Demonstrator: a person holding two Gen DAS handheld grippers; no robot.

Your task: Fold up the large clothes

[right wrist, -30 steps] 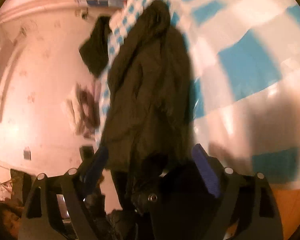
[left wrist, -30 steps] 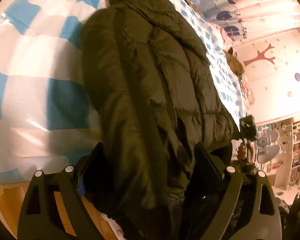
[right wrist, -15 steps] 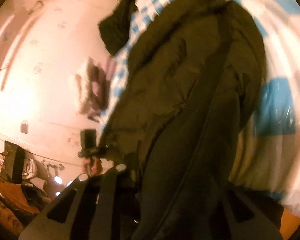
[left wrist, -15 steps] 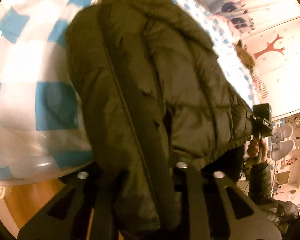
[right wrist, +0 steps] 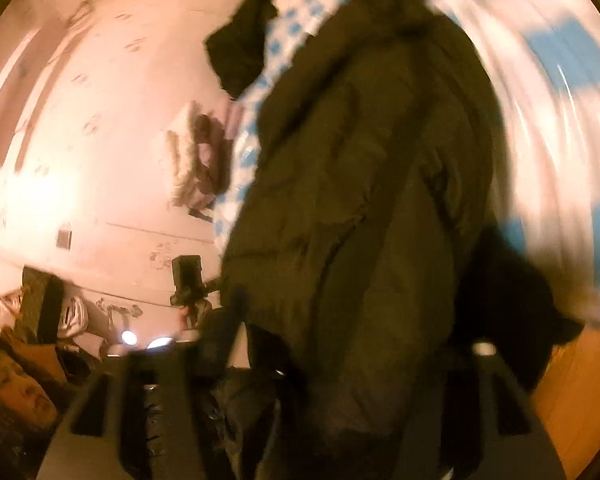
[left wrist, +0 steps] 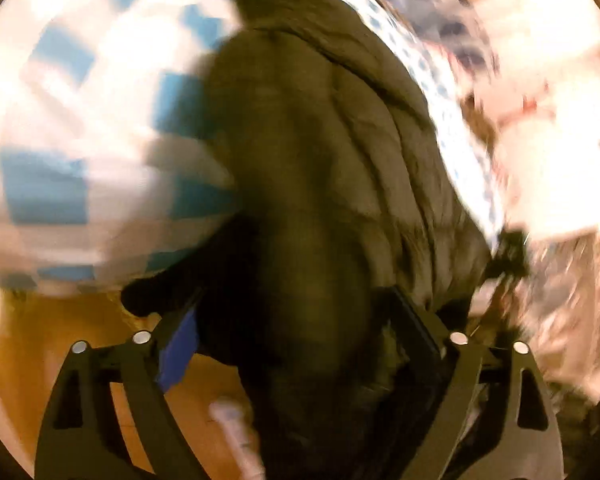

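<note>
Left wrist view: my left gripper (left wrist: 296, 344) has its jaws swinging apart, wide now, with the hem end of the dark puffy jacket (left wrist: 332, 152) bulging up between the fingers; the blue pad (left wrist: 178, 352) on one side stands clear of the cloth, and on the other side the blur hides whether the finger touches. From there the jacket runs lengthwise away from me across the blue-and-white checked bedspread (left wrist: 60, 184), its far end near the top of the bed. Wooden floor (left wrist: 60, 328) shows under the bed's edge. At the jacket's right side I can see my other gripper's camera.

Right wrist view: my right gripper (right wrist: 340, 364) is opening too, jaws partly apart, jacket (right wrist: 372, 184) fabric filling the gap; the picture is too smeared to tell whether the pads press it. A dark garment (right wrist: 240, 56) lies further up the bedspread (right wrist: 548, 128), by the pink wall (right wrist: 100, 120).
</note>
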